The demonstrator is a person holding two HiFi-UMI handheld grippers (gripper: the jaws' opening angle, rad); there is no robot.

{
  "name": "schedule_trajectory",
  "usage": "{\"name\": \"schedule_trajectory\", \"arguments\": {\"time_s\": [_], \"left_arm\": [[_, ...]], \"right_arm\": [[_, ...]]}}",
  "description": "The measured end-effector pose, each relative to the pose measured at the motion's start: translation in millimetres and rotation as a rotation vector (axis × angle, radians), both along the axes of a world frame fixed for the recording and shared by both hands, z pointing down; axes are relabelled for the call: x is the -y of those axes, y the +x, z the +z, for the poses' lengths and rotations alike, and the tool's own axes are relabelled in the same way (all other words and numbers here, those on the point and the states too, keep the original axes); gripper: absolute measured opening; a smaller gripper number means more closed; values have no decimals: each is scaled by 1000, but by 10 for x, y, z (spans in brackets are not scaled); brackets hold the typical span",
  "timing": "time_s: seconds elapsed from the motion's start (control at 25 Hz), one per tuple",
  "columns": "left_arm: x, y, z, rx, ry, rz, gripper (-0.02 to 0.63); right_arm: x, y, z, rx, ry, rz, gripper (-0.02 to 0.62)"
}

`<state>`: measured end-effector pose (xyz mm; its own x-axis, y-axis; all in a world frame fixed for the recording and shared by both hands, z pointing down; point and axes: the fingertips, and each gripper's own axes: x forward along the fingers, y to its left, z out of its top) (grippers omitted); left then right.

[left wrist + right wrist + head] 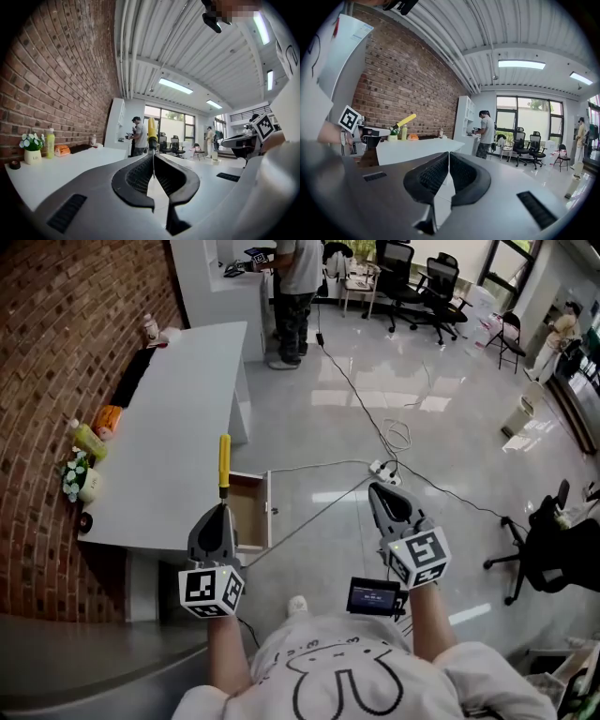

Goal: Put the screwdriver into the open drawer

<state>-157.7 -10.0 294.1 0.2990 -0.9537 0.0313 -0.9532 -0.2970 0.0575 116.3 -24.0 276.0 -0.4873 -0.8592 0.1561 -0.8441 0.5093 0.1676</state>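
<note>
We find the table [169, 427] along the brick wall [56, 352], flowerpot [82, 482] and bottle [89, 439] on its wall side, open drawer [247, 507] at its near right corner, screwdriver [224, 463] in the left gripper [221, 510] beside that drawer, right gripper [377, 491] well apart over the floor, power strip [384, 468] beyond it.

Screwdriver [224, 463]: yellow plastic handle, thin metal shaft. Worktop [178, 418]: smooth, matt white. Drawer [249, 512]: wood-toned interior. Wall [56, 343]: rough red brick. Floor [394, 381]: glossy, reflective tiles.
</note>
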Motion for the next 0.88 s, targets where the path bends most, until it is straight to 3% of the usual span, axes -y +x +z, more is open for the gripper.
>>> {"name": "schedule_trajectory", "arguments": {"time_s": [0.48, 0.88], "left_arm": [[620, -188, 282, -51, -66, 1, 20], [1260, -99, 233, -36, -63, -63, 20]], "right_arm": [[565, -188, 176, -24, -57, 3, 21], [1453, -89, 188, 23, -63, -45, 21]]}}
